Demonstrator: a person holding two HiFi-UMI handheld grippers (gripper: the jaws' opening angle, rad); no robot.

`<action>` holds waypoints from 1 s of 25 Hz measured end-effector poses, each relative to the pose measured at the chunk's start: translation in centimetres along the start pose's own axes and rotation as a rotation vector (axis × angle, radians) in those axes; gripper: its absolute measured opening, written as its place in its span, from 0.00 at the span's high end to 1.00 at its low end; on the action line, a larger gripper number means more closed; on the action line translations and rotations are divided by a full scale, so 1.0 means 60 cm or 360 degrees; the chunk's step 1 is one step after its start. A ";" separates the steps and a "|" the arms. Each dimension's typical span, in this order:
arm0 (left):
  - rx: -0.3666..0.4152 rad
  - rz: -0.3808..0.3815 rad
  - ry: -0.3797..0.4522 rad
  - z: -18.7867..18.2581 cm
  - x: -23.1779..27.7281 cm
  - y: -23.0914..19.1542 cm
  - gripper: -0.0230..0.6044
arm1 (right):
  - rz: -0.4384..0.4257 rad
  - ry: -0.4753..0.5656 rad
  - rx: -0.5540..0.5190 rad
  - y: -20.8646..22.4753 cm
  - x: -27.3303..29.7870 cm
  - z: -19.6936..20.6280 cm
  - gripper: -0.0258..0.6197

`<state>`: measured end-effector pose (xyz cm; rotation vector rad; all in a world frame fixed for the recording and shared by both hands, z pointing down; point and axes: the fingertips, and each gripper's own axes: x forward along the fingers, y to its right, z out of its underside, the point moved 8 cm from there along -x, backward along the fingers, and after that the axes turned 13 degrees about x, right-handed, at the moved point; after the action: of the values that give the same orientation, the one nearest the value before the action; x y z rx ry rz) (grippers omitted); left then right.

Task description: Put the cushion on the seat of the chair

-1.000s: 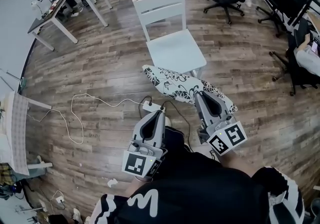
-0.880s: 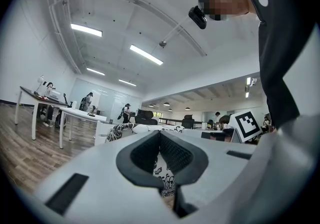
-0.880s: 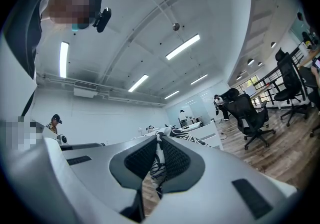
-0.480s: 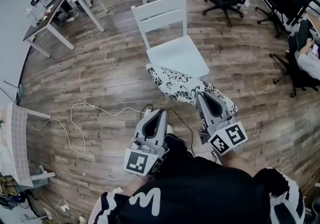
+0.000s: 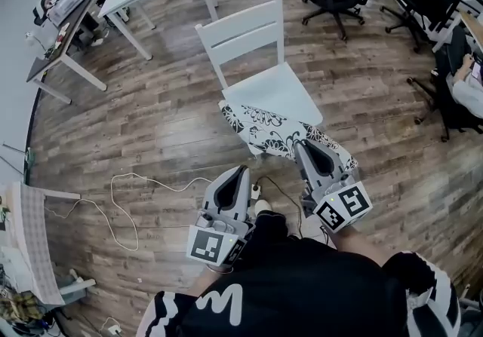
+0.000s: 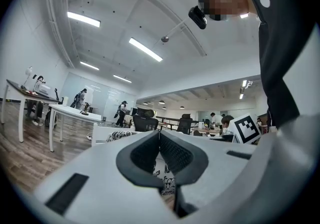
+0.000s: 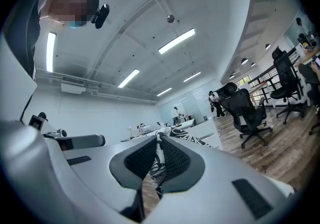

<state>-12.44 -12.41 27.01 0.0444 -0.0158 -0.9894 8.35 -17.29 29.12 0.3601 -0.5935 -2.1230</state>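
As R tongs [image 5: 306, 144] clamp cushion [image 5: 272, 128] edge nr chair [image 5: 275, 90], we hold L tongs [image 5: 242, 170] pressed together, close by.

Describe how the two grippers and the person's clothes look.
Both the left gripper and the right gripper are pale grey wedges with dark ribbed pads. Each carries a cube with black-and-white square markers at the back. The person wears a black top with white print.

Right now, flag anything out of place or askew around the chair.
The cushion is not flat on the seat. It overlaps only the front edge and is pinched in the right tool. A loose white cable snakes across the floor at left.
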 end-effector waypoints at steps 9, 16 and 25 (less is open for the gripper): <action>-0.0037 0.0032 0.0009 0.045 0.016 -0.046 0.95 | 0.0065 0.0013 -0.0011 0.027 0.042 0.048 0.90; -0.0054 0.0055 -0.0065 0.078 0.028 -0.075 0.95 | 0.0057 -0.0052 -0.0073 0.043 0.089 0.057 0.90; -0.0118 -0.0004 -0.0143 0.109 0.054 -0.087 0.95 | 0.0044 -0.0230 -0.0141 0.104 0.133 0.093 0.90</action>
<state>-15.25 -18.15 33.28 -0.0679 -0.0615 -0.9932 5.48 -25.37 36.89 0.1489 -0.5815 -2.1527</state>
